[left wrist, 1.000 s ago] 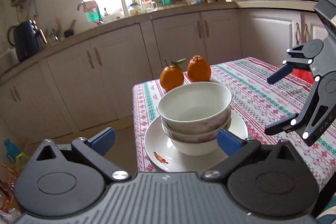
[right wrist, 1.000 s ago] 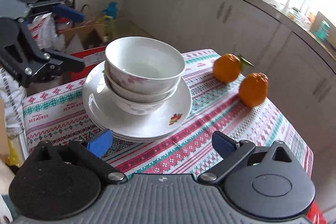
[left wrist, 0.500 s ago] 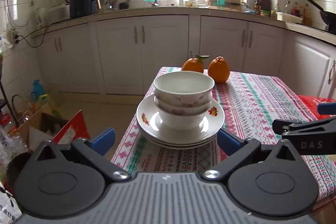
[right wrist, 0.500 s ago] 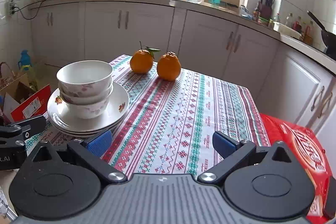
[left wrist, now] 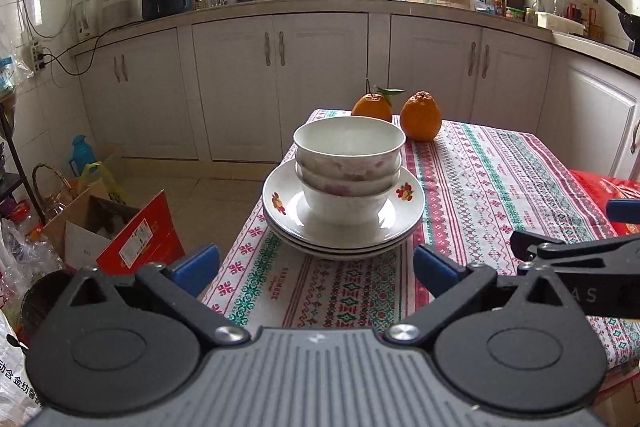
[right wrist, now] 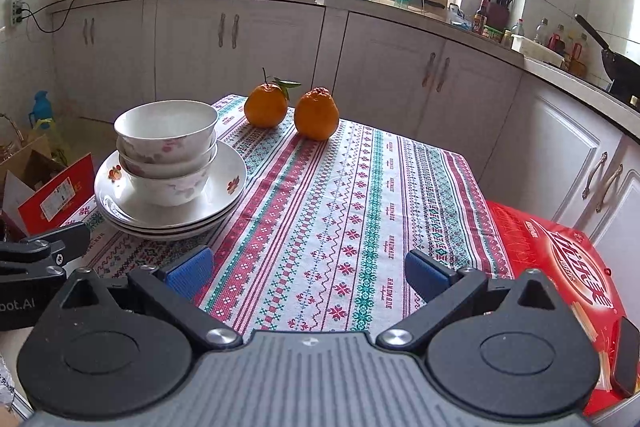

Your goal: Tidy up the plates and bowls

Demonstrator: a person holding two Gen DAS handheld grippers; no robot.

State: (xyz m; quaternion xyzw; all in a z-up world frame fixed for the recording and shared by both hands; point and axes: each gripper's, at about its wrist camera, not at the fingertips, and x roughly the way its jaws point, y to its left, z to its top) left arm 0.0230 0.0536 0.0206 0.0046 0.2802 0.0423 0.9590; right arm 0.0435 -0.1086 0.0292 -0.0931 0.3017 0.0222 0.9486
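Observation:
Three nested white bowls [left wrist: 349,163] with pink flowers sit on a stack of white plates [left wrist: 288,219] at the left end of the patterned tablecloth [left wrist: 480,187]. The bowls [right wrist: 167,143] and plates [right wrist: 224,183] also show in the right wrist view. My left gripper [left wrist: 316,263] is open and empty, just short of the plates. My right gripper [right wrist: 307,269] is open and empty over the tablecloth [right wrist: 340,207], to the right of the stack. It shows at the right of the left wrist view [left wrist: 568,255].
Two oranges [left wrist: 421,115] stand at the table's far end. A red package [right wrist: 568,267] lies at the table's right end. Cardboard boxes [left wrist: 120,227] and bags sit on the floor to the left. White cabinets [left wrist: 320,87] and a worktop run behind.
Both grippers have drawn back from the stack and levelled out. The bowls and plates have stayed in place. Both stay open.

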